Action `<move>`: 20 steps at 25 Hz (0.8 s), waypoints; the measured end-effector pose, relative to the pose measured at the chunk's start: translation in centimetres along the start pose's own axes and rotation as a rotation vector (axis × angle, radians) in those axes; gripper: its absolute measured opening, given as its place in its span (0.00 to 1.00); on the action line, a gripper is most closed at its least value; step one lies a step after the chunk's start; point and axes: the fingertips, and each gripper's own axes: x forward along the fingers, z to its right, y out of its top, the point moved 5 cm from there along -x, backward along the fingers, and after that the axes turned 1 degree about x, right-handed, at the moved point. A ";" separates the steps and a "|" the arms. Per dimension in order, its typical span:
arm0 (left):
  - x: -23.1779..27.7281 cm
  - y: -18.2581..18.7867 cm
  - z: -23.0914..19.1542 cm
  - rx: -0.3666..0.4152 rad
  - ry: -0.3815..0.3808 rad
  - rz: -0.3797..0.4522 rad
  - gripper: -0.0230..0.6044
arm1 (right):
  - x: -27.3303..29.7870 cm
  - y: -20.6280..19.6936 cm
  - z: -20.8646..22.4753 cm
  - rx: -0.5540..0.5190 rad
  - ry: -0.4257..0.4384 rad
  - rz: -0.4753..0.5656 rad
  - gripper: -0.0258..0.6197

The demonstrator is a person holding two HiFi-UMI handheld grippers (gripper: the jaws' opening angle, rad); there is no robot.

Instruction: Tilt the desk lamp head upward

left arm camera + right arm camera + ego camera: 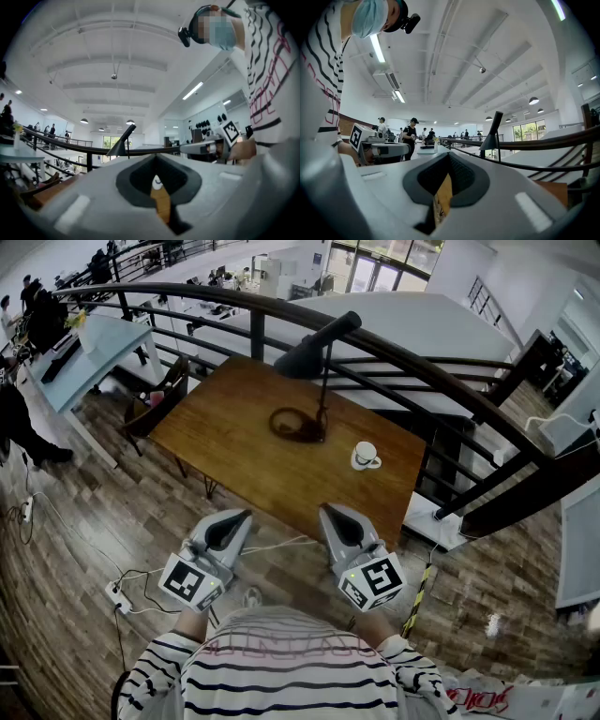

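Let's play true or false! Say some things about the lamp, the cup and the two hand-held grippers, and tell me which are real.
The desk lamp stands on the wooden table. True.
The white cup lies on the floor. False: it sits on the table, near the lamp's base.
The left hand-held gripper holds the lamp. False: it is shut, empty, apart from the lamp.
The right hand-held gripper is shut and empty. True.

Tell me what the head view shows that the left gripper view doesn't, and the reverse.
Head view only: the lamp's round base and the plank floor. Left gripper view only: the ceiling with its pendant lights. Both: the desk lamp, head angled down, the white cup, the wooden table, the railing and the right gripper.
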 end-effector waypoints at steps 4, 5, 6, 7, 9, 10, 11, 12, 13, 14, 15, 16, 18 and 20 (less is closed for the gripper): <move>0.1 -0.3 -1.0 -0.016 -0.008 0.004 0.04 | 0.9 -0.1 0.3 0.049 -0.006 0.016 0.04; 0.2 -0.4 -1.3 -0.022 -0.007 0.005 0.04 | 1.2 -0.1 0.5 0.052 -0.016 0.024 0.04; 0.4 -0.6 -1.7 -0.028 -0.008 0.004 0.04 | 1.5 -0.1 0.7 0.053 -0.028 0.029 0.04; 0.5 -0.7 -2.1 -0.032 -0.010 0.000 0.04 | 1.8 -0.1 0.9 0.053 -0.039 0.031 0.04; 0.6 -1.1 -2.9 -0.040 -0.023 -0.007 0.08 | 2.6 -0.3 1.2 0.059 -0.059 0.033 0.05; 0.6 -1.3 -3.4 -0.044 -0.031 -0.011 0.12 | 3.0 -0.4 1.3 0.062 -0.072 0.034 0.05; 0.6 -1.4 -3.9 -0.047 -0.038 -0.014 0.12 | 3.5 -0.5 1.4 0.065 -0.087 0.035 0.07; 0.6 -1.5 -4.4 -0.049 -0.045 -0.017 0.12 | 4.1 -0.6 1.5 0.069 -0.103 0.035 0.09; 0.5 -1.6 -5.1 -0.051 -0.053 -0.019 0.13 | 4.7 -0.7 1.5 0.074 -0.118 0.035 0.13; 0.3 -1.6 -5.7 -0.053 -0.060 -0.021 0.14 | 5.3 -0.8 1.5 0.081 -0.131 0.035 0.17; 0.2 -1.7 -6.5 -0.054 -0.067 -0.026 0.16 | 6.0 -0.9 1.5 0.088 -0.143 0.035 0.20; 0.0 -1.8 -7.3 -0.056 -0.074 -0.032 0.19 | 6.7 -1.0 1.4 0.095 -0.154 0.035 0.20; -0.4 -2.1 -8.9 -0.057 -0.091 -0.043 0.25 | 8.1 -1.3 1.0 0.105 -0.174 0.033 0.22; -0.7 -2.3 -10.3 -0.060 -0.107 -0.049 0.29 | 9.3 -1.5 0.6 0.115 -0.195 0.030 0.22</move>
